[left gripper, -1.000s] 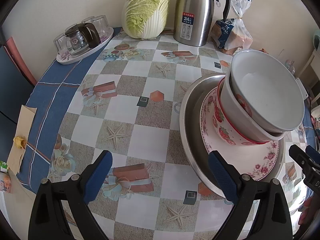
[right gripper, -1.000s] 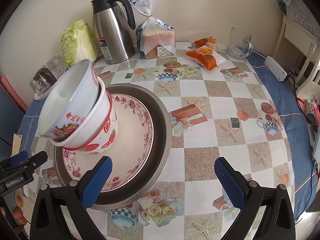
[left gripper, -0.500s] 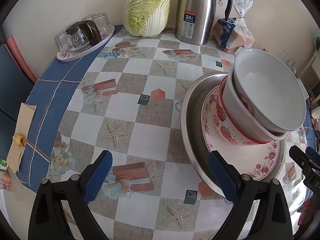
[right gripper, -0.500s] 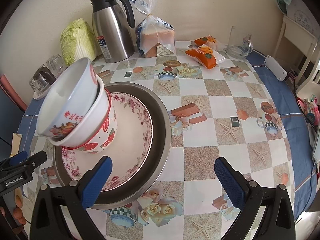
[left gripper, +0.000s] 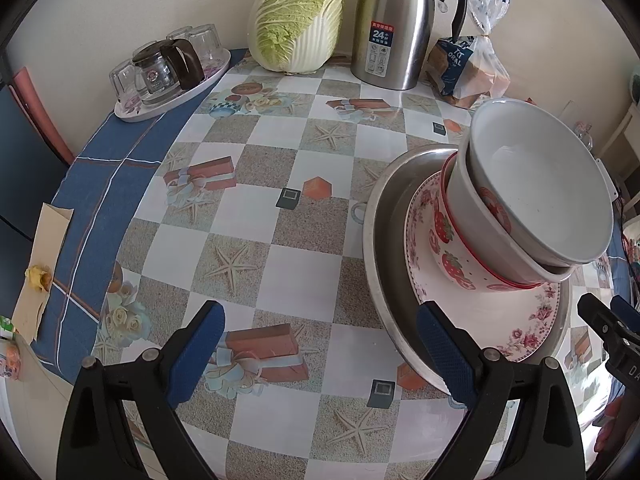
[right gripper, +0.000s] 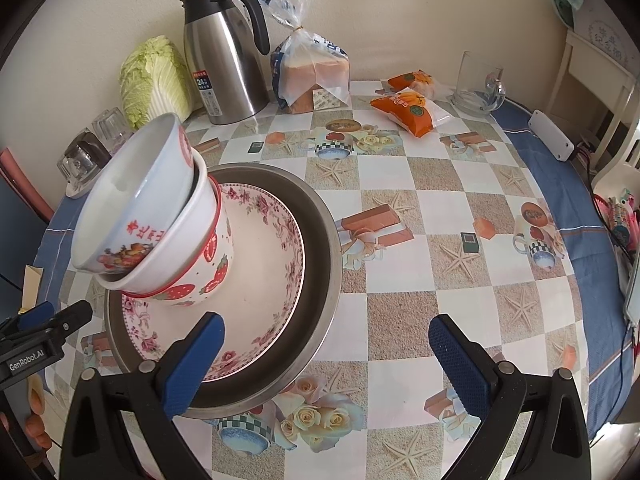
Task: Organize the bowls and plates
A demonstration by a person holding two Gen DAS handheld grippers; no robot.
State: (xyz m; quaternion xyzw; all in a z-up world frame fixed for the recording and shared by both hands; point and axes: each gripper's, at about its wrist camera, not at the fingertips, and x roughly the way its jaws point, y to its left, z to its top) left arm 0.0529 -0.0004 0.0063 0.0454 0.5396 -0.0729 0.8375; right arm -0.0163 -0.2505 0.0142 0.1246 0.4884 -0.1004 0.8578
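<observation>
A stack of dishes stands on the patterned table. A steel basin [left gripper: 384, 240] [right gripper: 320, 248] holds a pink floral plate [left gripper: 532, 320] [right gripper: 264, 276]. On the plate sit three nested bowls: a strawberry bowl [left gripper: 452, 256] [right gripper: 208, 268], a plain white bowl [right gripper: 196, 216], and a white bowl with red characters [left gripper: 536, 188] [right gripper: 136, 208] on top, leaning. My left gripper [left gripper: 320, 348] is open, to the left of the stack with its right finger by the basin's rim. My right gripper [right gripper: 328, 356] is open at the stack's near right, its left finger over the basin's rim.
Along the wall stand a cabbage [left gripper: 298, 16] [right gripper: 154, 76], a steel thermos jug [left gripper: 396, 24] [right gripper: 226, 56] and a bagged loaf [right gripper: 312, 72]. A tray of glasses [left gripper: 168, 76] sits far left. Orange snack packs [right gripper: 408, 108] and a glass mug [right gripper: 478, 80] lie at the right.
Both views shift only slightly; the stack sits a little farther right in the left wrist view. Both grippers stay open.
</observation>
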